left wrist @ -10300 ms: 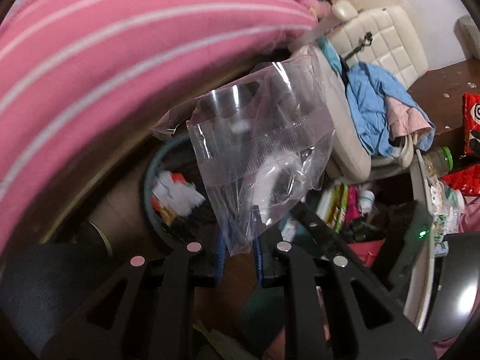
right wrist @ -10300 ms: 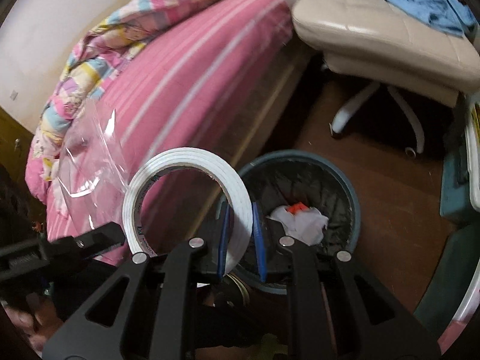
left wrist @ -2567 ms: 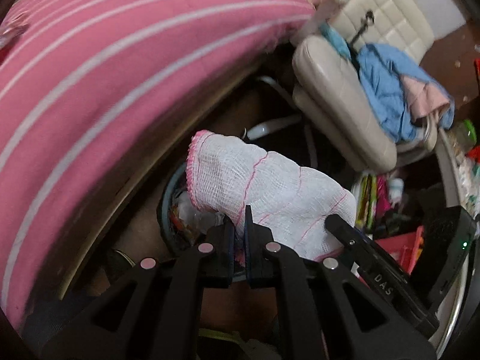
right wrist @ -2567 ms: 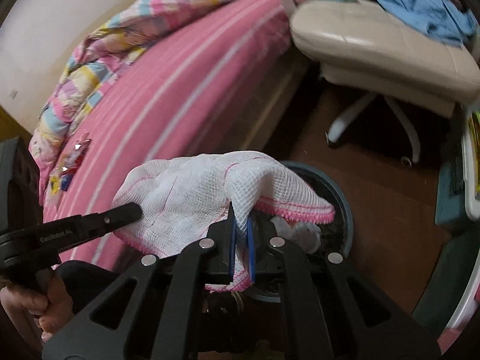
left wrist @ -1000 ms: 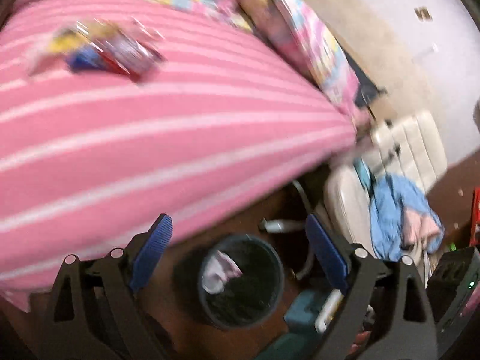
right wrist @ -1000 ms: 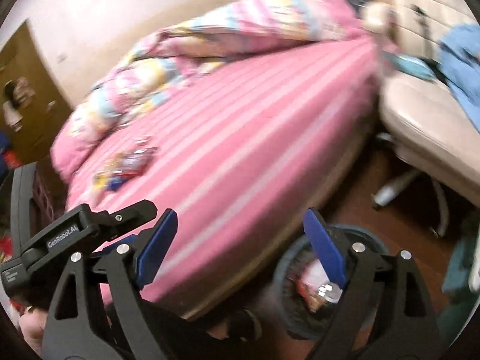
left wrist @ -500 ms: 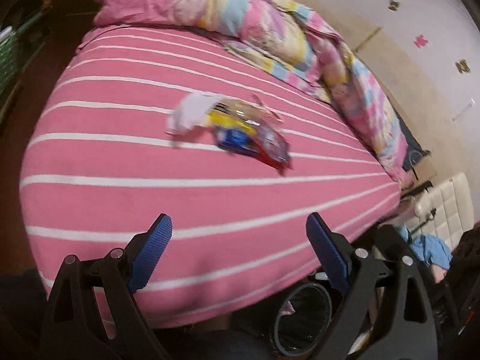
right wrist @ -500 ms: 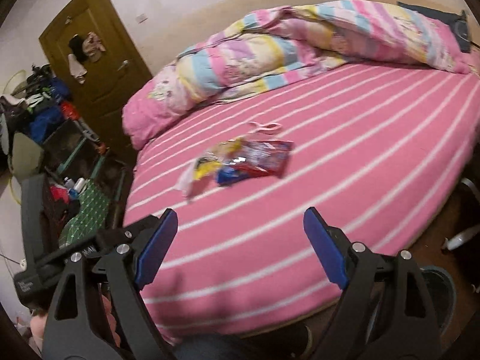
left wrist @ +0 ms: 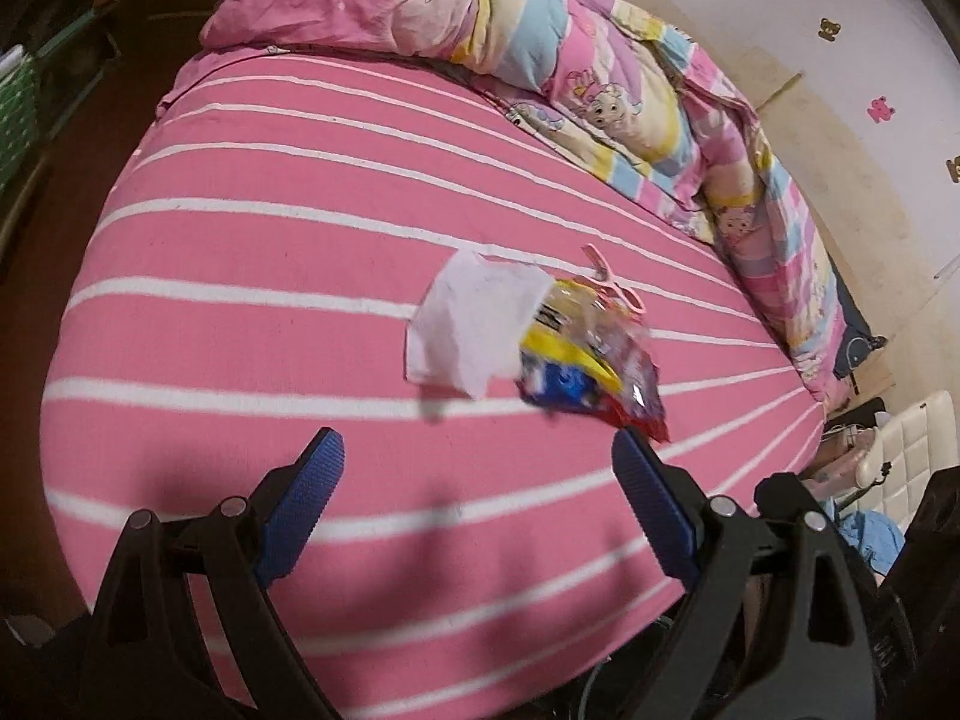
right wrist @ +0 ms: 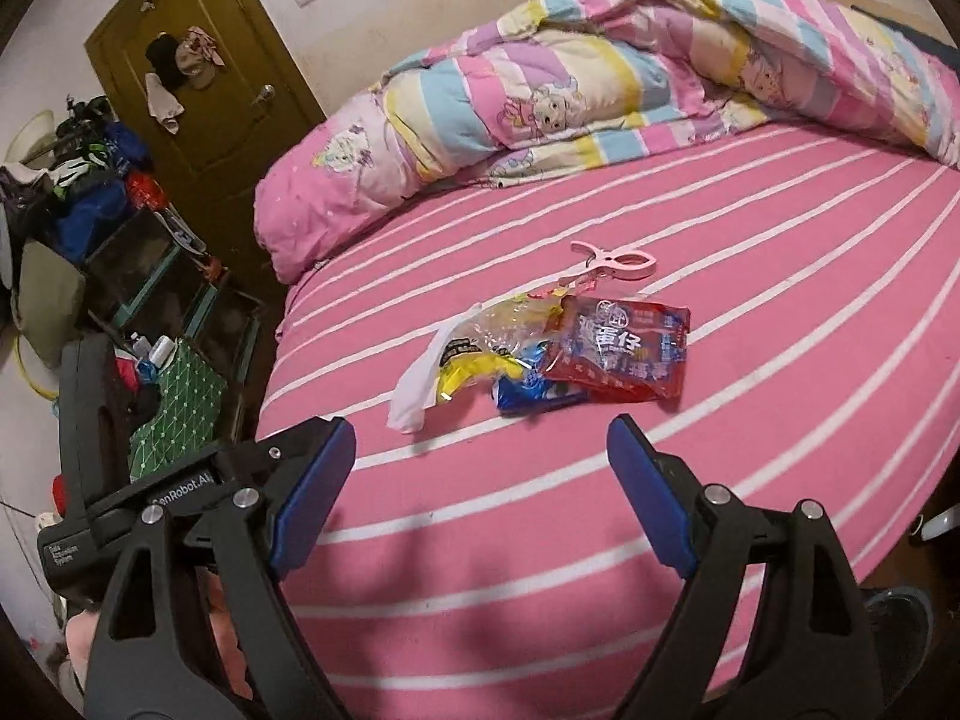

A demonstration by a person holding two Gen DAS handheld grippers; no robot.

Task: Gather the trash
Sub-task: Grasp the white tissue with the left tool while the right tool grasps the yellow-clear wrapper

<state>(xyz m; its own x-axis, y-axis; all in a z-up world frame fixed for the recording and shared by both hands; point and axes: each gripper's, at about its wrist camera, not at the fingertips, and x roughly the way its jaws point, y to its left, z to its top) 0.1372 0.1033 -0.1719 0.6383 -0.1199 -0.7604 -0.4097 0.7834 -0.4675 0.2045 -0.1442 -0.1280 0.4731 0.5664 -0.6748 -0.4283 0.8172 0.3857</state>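
Observation:
A small heap of trash lies on the pink striped bed [right wrist: 780, 276]: a red snack wrapper [right wrist: 618, 354], a yellow and clear wrapper [right wrist: 480, 354], a blue wrapper [right wrist: 528, 393] and a white tissue [right wrist: 414, 390]. In the left wrist view the same tissue [left wrist: 474, 324] and wrappers [left wrist: 591, 366] lie just beyond the fingertips. My left gripper [left wrist: 477, 468] is open and empty, short of the heap. My right gripper [right wrist: 480, 450] is open and empty too, hovering nearer than the heap. A pink clothes peg [right wrist: 612, 261] lies behind the wrappers.
A rumpled pastel quilt [right wrist: 570, 90] runs along the bed's far side. Left of the bed stand cluttered shelves and a green patterned box [right wrist: 174, 408], with a brown door [right wrist: 204, 84] behind. The left gripper's body [right wrist: 90, 480] shows at the right wrist view's left edge.
Both grippers have swung away from the bin and chair and over the bed. The trash heap has come closer and larger in both views. Both stayed open.

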